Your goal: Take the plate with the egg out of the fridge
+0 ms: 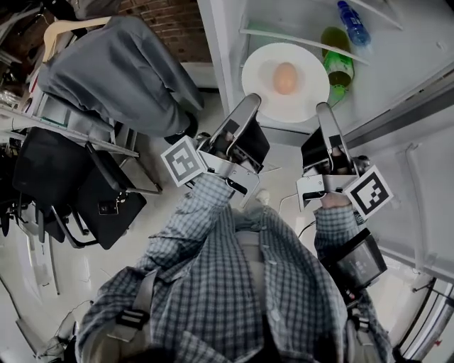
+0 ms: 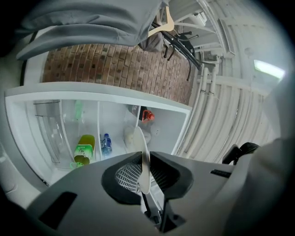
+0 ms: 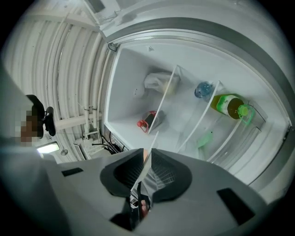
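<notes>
In the head view, a grey jacket [image 1: 120, 71] at the far left covers whatever it hangs on, and the bag [image 1: 71, 184] below it is dark and hard to read. The left tool [image 1: 250, 105] reaches the plate [image 1: 305, 99] at its left rim, but its own body hides the contact here. In its own view the left tool [image 2: 144, 156] has its jaws narrow, pinched on the plate [image 2: 140, 143], which shows only edge-on, so the egg is out of sight there. The plate is white, round and shallow, and the egg [image 1: 284, 78], pale brown, lies near its middle. It hangs between the two tools at the open front of the fridge [image 1: 227, 71]; I cannot tell whether it rests on a shelf. The right tool [image 1: 324, 112] meets the lower right rim. In its own view the right tool [image 3: 146, 154] is likewise clamped on the thin rim of the plate [image 3: 155, 138]. Right of the plate a green bottle [image 1: 339, 64] is partly hidden behind it, and a blue bottle [image 1: 352, 21] is cut off at the top edge
</notes>
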Motion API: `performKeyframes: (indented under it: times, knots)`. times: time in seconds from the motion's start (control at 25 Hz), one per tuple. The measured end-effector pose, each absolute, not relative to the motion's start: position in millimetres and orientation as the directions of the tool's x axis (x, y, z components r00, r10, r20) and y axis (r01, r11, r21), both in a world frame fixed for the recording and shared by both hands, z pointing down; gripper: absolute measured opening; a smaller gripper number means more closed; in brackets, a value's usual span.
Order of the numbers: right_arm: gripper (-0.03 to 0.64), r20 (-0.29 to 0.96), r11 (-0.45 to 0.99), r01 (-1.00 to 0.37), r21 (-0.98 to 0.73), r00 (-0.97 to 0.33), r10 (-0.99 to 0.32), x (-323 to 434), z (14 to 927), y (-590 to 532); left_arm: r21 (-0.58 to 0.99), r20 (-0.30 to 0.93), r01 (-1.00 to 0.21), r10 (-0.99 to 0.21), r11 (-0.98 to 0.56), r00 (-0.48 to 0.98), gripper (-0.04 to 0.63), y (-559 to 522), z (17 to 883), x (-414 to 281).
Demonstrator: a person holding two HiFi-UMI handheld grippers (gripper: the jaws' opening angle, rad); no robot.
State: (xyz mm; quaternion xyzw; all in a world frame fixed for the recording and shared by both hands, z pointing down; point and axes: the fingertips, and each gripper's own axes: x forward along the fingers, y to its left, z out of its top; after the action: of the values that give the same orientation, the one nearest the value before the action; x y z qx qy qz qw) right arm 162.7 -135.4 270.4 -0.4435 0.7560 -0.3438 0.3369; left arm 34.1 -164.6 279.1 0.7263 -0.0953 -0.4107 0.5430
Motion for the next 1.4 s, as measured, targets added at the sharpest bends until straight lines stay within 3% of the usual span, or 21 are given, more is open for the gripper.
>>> performKeyframes:
  times: [0.56, 0.84, 1.4]
  knots:
    - [0.058, -0.147, 0.311, -0.462, -0.830, -0.356, -0.923, 84, 306, -36, 0.884, -0.463, 0.313, -0.564, -0.347, 0.683, 0.060, -70, 314, -43]
    - [0.058, -0.125, 0.275, -0.456, -0.847, -0.331, -0.935, 87, 317, -36, 0.909, -0.417, 0.313, -0.580, -0.276, 0.700, 0.060, -71, 334, -38]
    - [0.054, -0.101, 0.274, -0.449, -0.850, -0.372, -0.923, 90, 332, -36, 0.923, -0.385, 0.271, -0.600, -0.275, 0.702, 0.054, -65, 346, -36]
